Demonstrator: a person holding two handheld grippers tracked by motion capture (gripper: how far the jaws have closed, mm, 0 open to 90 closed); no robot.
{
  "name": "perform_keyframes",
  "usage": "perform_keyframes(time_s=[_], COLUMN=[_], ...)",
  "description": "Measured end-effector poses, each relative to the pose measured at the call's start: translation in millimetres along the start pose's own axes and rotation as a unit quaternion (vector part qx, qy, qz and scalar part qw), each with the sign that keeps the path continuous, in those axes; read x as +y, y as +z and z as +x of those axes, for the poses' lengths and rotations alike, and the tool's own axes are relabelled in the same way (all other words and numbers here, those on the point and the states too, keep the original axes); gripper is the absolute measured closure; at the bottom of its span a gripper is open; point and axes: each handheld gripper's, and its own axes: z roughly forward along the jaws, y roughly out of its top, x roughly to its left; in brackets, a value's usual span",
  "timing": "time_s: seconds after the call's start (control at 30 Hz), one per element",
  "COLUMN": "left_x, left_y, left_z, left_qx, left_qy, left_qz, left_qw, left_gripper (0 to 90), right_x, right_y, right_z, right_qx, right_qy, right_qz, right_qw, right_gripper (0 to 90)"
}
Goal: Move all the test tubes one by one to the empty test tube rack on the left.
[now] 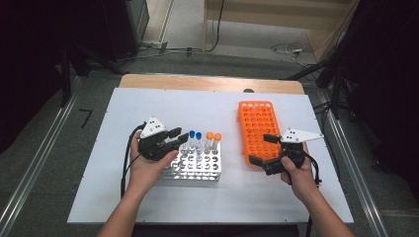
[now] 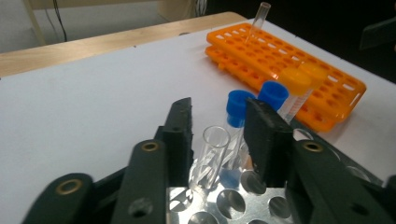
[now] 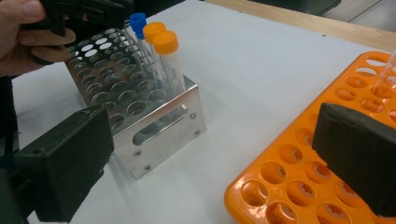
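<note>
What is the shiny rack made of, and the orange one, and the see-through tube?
The shiny rack looks like polished metal: mirror-like, screwed together. The orange rack seems moulded plastic, with a dull, even colour. The uncapped tube between the left tongs is clear; glass or plastic, I cannot tell.

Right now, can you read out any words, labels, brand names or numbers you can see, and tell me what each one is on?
No text can be read on anything here.
Capped tubes: faint printed marks on the side, too small and blurred to read.
Orange rack: no lettering can be made out.
Metal rack: bare, no label.
Clear uncapped tube between the left gripper's jaws: no marking.
</note>
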Motion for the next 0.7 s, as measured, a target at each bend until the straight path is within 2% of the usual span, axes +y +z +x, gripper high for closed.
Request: perform_keyframes(time_s=[0.1, 0.23, 0.4, 0.47, 0.53, 0.57, 0.7], left_x=[0.9, 1.2, 4.2, 5.3, 5.8, 6.0, 7.1], left_y=[-3.2, -6.1, -8.4, -10.0, -11.7, -12.5, -15.6], left_z=[0.8, -1.0, -5.4, -6.1, -5.9, -5.9, -6.2], left_qx=[-0.017, -0.026, -0.044, -0.059, -0.073, -0.075, -0.085], left_qy=[-0.008, -0.002, -0.002, -0.002, -0.006, -0.006, -0.004], left_qz=[-0.011, -0.019, -0.03, -0.034, -0.038, -0.04, -0.049], left_qw=[0.9998, 0.9995, 0.9986, 0.9977, 0.9966, 0.9964, 0.9952], left_gripper=[50.4, 30.7, 12.6, 6.1, 3.2, 0.5, 0.0], right_x=[0.0, 1.2, 5.2, 7.1, 8.7, 9.6, 14.5], right_y=[0.3, 0.1, 0.8, 2.7, 5.7, 7.5, 14.2], right_z=[-2.3, -5.5, -12.4, -17.0, -21.9, -24.6, -36.7], right_qx=[-0.005, -0.012, -0.025, -0.031, -0.041, -0.048, -0.065], right_qy=[0.004, 0.006, 0.011, 0.017, 0.022, 0.023, 0.03], right_qz=[-0.001, -0.004, -0.011, -0.014, -0.015, -0.016, -0.011], right_qw=[1.0, 0.9999, 0.9996, 0.9993, 0.9988, 0.9985, 0.9974], right_gripper=[0.0, 0.0, 0.0, 0.0, 1.2, 1.8, 3.6])
